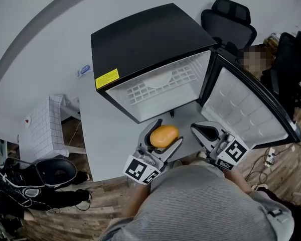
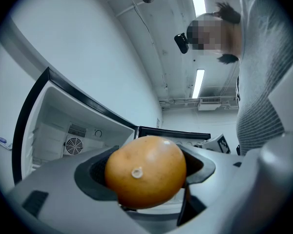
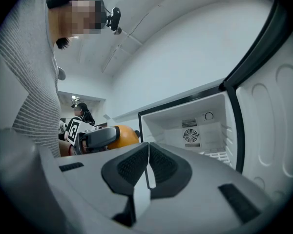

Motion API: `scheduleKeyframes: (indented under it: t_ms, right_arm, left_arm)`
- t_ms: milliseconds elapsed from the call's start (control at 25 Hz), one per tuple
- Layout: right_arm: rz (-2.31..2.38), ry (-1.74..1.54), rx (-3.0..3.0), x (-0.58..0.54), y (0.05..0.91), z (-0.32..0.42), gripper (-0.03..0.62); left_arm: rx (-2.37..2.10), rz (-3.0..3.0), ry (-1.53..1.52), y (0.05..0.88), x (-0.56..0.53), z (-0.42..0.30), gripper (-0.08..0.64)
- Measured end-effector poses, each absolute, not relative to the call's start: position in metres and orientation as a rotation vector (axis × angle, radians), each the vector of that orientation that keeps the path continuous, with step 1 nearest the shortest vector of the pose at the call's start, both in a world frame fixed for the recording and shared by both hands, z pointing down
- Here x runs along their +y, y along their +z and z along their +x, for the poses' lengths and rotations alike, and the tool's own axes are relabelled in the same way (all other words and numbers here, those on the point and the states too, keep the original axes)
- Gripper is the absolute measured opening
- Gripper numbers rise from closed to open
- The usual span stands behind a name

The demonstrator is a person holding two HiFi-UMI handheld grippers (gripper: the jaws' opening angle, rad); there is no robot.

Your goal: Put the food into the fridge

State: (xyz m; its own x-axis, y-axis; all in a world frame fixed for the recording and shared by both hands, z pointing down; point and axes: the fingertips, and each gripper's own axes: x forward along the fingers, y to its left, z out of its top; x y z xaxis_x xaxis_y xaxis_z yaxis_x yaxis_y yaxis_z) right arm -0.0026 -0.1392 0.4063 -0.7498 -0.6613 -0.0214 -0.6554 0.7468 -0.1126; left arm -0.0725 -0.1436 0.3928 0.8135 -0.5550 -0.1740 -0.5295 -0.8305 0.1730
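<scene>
The orange (image 2: 145,172) is up off the desk (image 1: 108,129), clamped between the jaws of the left hand-held gripper (image 1: 166,133) and held just in front of the mini fridge (image 1: 150,39). So this looks like the carry-in step: the fruit is gripped but not yet inside.

The door (image 1: 243,109) stands wide open to the right, leaving the way in clear. The right hand-held gripper (image 3: 148,147) hovers beside the left one with its jaws pressed together and nothing between them.

Next, I'd judge, the left one has to push forward through the opening and find a flat spot before letting go, because a round orange may roll.

Inside, a white wire shelf (image 1: 155,87) crosses the compartment and a fan grille (image 3: 190,136) sits on the back wall. No food shows in there. A pale rounded shape lies further back, and I can't tell what it is.
</scene>
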Motion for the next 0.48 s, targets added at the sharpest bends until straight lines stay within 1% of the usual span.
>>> scheduleKeyframes:
  t_ms: [480]
  right_arm:
    - [-1.12, -0.197, 2.858, -0.151, 0.418, 0.008, 0.014]
  left_arm:
    - [-0.833, 3.071, -0.16, 0.393, -0.214, -0.065, 0.371]
